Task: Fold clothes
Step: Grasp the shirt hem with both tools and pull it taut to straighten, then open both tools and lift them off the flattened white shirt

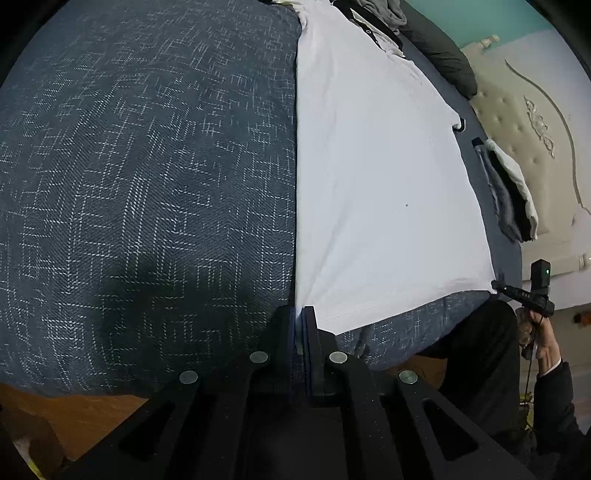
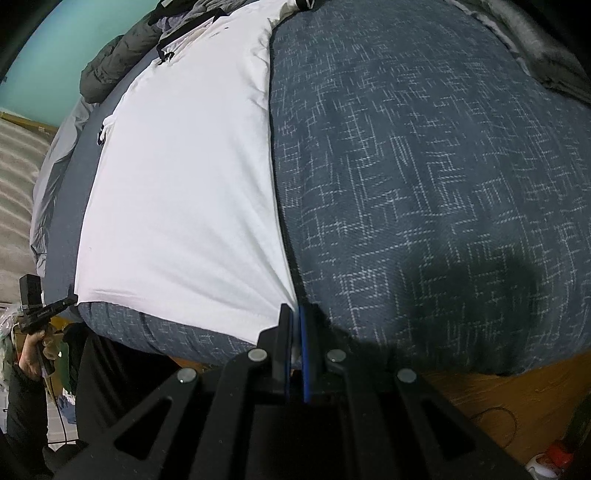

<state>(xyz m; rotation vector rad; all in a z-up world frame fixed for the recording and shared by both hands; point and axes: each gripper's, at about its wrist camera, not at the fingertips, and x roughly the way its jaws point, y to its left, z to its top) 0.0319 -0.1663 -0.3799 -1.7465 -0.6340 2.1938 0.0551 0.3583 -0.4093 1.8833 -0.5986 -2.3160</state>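
Shirt: white cotton polo shirt (image 1: 376, 177) lies flat on the dark blue patterned bedspread (image 1: 147, 184), hem at the bed's near edge.
Left gripper (image 1: 300, 325): jaws pinched shut on the hem's left corner.
Right gripper (image 2: 295, 325): jaws clamped on the hem's right corner.
Far edge: grey padded jacket (image 2: 110, 70) heaped beyond the collar.

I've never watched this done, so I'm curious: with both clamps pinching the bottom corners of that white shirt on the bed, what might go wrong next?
Each hold looks small: the left gripper and right gripper pinch only the hem corners of the white shirt, so a corner might slip out when lifted. Folding it toward the collar could also land it on the dark clothes pile lying beside that end.
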